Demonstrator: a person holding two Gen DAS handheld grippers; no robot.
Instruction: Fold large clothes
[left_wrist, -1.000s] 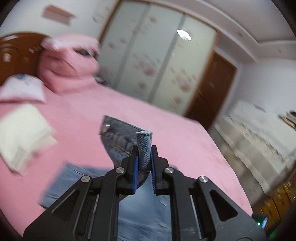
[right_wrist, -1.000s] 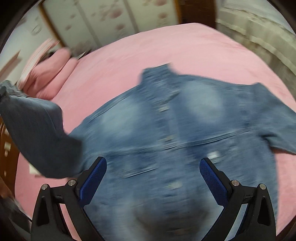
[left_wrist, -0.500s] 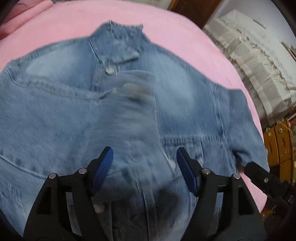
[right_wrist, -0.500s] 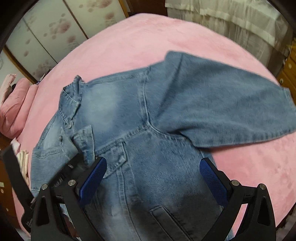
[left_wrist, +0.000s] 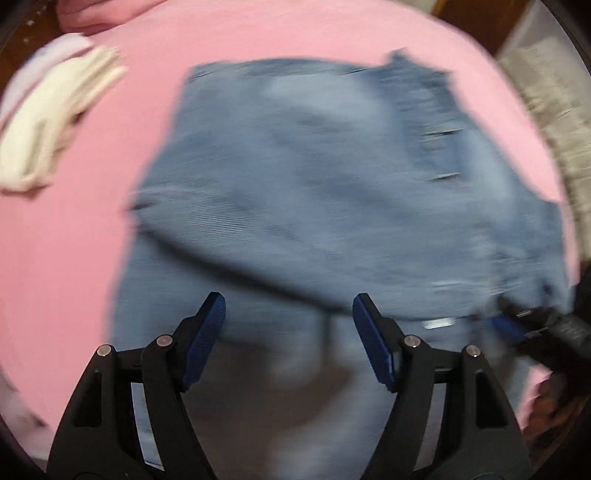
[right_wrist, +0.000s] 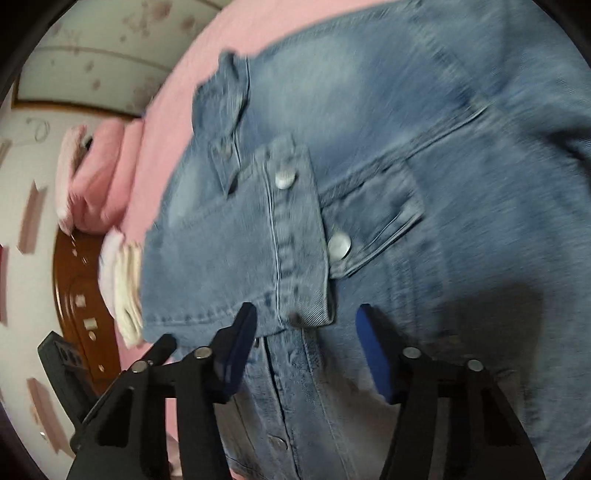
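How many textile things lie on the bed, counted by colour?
Blue: 1, denim jacket
Cream: 1, folded cloth
Pale lilac: 1, cloth under the cream one
Pink: 1, bedding pile at the headboard
Total: 4

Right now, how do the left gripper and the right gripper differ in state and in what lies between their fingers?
The left gripper stands open and wide, while the right gripper has a narrower gap and its jaws are closing. The left gripper hangs over plain denim jacket cloth, blurred; the right gripper has the folded sleeve cuff reaching down between its fingers, not yet pinched. Both have blue pads and point down at the jacket on the pink bed.
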